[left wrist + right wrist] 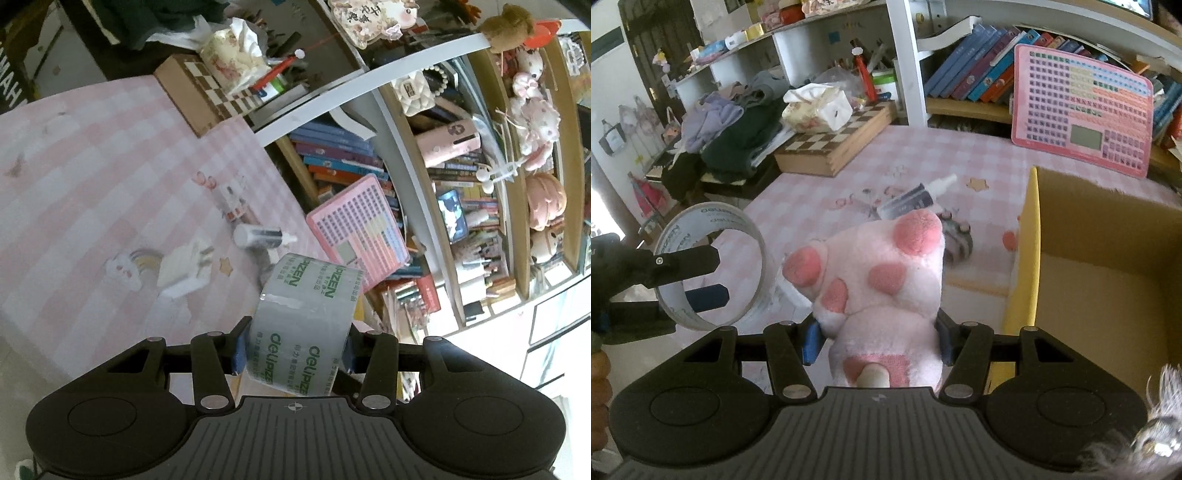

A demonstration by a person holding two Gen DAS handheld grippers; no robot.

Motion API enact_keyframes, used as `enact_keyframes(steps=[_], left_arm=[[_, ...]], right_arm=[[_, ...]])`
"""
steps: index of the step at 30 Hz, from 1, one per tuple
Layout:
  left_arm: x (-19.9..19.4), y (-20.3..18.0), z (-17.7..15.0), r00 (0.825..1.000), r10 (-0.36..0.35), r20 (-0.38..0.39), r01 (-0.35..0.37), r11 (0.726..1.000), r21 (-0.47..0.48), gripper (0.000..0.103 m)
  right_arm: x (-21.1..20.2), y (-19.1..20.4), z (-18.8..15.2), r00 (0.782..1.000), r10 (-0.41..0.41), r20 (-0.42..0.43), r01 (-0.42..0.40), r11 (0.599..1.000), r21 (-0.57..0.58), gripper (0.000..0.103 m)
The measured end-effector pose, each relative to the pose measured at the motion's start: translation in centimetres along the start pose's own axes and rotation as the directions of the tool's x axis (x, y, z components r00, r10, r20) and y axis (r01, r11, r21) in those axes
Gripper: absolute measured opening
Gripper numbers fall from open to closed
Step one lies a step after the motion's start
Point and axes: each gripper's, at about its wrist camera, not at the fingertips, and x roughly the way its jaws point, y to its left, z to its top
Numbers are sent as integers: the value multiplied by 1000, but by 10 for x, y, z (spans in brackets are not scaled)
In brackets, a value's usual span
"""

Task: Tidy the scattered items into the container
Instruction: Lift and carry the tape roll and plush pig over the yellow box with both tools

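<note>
My left gripper [293,349] is shut on a roll of clear tape with green print [304,328], held above the pink checked table [92,166]. The roll and left gripper also show in the right wrist view [713,266]. My right gripper [877,341] is shut on a pink plush toy with darker pink spots [879,288], just left of the open cardboard box [1108,280]. On the table lie a white-capped dark tube [258,236], a white plug adapter [184,267] and a small printed packet [232,201].
A chessboard box [834,144] with a tissue pack [816,107] stands at the table's far side beside piled clothes [738,122]. A pink keypad toy [1082,107] leans on the bookshelf [979,70]. A small grey wheeled object [956,240] lies behind the plush.
</note>
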Motion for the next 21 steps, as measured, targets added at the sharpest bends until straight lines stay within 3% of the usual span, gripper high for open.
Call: enact_keyframes(steps=[14,21], left_arm=[[-55,-4,-43,1000,9,-28,-8,999,48,45],[-59,-9,-60,997,-13,-80,19,997,75,45]], right_arm=[[-51,29,-59,1000,4,29,-5,999,43,55],[-75,26,-90,999,-35,16,33,996,87,55]])
